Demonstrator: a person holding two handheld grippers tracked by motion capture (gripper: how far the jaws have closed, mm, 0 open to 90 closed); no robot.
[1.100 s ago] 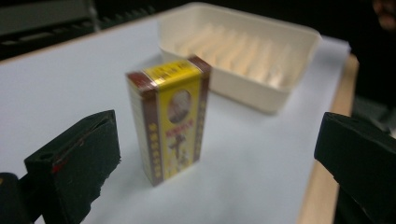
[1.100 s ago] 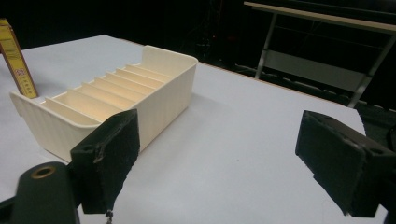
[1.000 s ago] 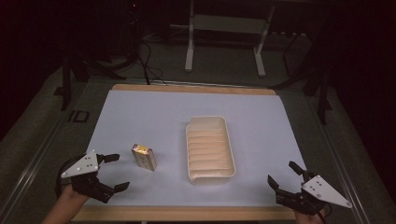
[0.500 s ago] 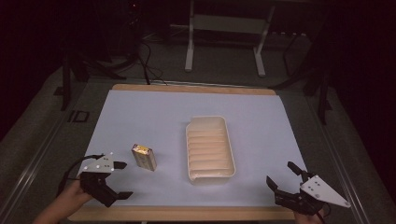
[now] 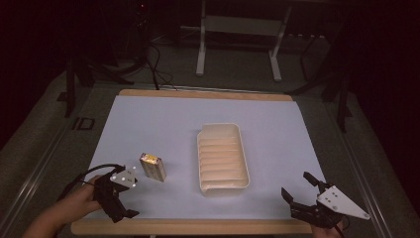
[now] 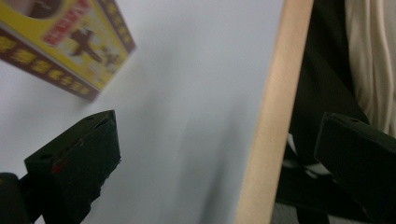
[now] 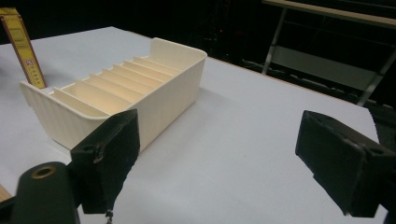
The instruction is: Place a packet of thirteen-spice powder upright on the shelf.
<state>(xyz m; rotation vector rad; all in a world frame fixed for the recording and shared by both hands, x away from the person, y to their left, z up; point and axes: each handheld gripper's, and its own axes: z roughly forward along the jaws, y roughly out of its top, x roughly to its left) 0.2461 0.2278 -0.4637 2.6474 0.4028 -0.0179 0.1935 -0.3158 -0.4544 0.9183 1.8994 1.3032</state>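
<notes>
A small yellow and brown printed box (image 5: 152,166) stands on the white table sheet, left of a cream ribbed tray (image 5: 220,189) with nothing in it. My left gripper (image 5: 130,194) sits at the front left corner, just short of the box, open and holding nothing. In the left gripper view the box (image 6: 60,42) is at upper left and the table's wooden edge (image 6: 273,116) runs between the wide jaws. My right gripper (image 5: 296,184) hovers open at the front right. The right gripper view shows the tray (image 7: 173,93) ahead on the left, with the box (image 7: 21,46) behind it.
The white sheet (image 5: 163,119) covers a wooden board whose front edge (image 5: 198,227) lies close to both grippers. Behind the table stand a metal frame (image 5: 237,44) and dark cables (image 5: 153,69) on the floor.
My left gripper has slid right along the front edge toward the box and turned, its jaws now spanning the table edge. The right gripper has barely moved.
</notes>
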